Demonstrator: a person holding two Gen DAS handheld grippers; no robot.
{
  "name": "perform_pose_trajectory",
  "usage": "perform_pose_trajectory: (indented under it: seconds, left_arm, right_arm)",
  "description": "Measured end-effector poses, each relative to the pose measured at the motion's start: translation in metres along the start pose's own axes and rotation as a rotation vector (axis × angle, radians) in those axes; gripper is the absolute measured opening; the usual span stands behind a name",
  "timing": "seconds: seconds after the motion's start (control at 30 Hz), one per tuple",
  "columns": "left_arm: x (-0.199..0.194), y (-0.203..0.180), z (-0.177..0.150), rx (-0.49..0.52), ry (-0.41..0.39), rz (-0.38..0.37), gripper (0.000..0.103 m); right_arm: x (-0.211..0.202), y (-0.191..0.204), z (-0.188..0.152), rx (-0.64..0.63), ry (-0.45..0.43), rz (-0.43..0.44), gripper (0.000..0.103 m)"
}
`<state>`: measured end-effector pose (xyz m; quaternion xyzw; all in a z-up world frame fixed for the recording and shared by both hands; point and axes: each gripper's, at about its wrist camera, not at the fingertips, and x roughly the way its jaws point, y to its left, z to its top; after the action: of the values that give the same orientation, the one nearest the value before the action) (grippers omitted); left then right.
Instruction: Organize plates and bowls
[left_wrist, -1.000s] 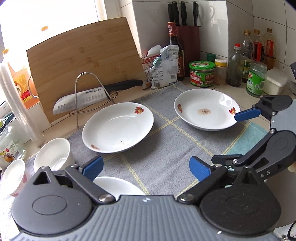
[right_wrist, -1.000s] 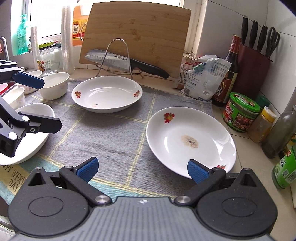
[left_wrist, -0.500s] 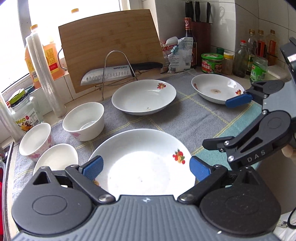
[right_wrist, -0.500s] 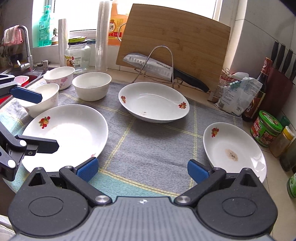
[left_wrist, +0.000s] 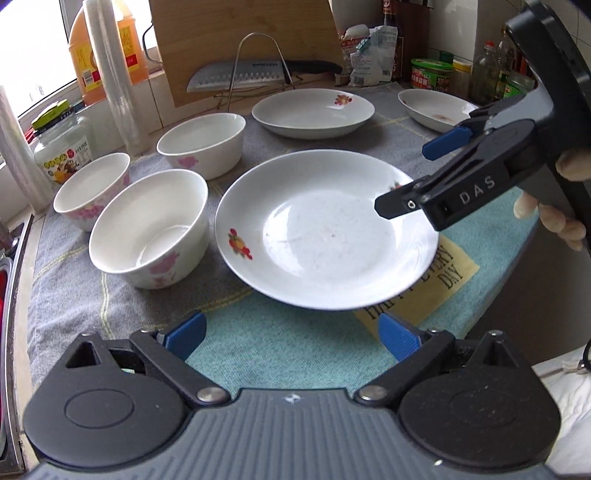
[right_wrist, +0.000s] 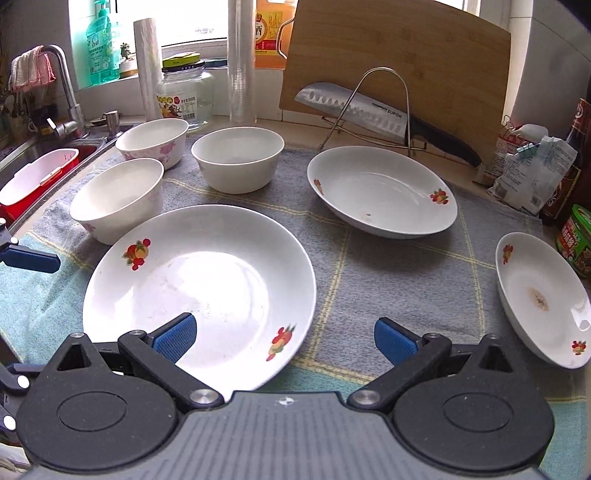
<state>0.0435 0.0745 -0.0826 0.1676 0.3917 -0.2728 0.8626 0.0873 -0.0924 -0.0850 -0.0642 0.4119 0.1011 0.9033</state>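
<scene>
Both your tongs, left (left_wrist: 291, 338) and right (right_wrist: 284, 338), gape empty; close on the round white fruit-print plate (right_wrist: 199, 295) just ahead.

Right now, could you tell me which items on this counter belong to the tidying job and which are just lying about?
Job:
- three plates: near, middle, far right
- three bowls

Lying about:
- knife
- cutting board
- glass jar
- green-lidded tub
- snack bags
</scene>
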Motion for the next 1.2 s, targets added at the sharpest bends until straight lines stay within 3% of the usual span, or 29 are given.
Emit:
perform_pose_trajectory:
  seconds: [0.53, 1.2]
  left_arm:
    - [0.039, 0.001, 0.010, 0.018, 0.015, -0.103, 0.101]
    - [0.044, 0.007, 0.009, 0.106, -0.057, -0.179, 0.103]
  right_arm:
    - [0.039, -0.004, 0.004, 0.014, 0.120, 0.051, 0.103]
    - [0.051, -0.009, 0.012, -0.025, 0.140, 0.116, 0.103]
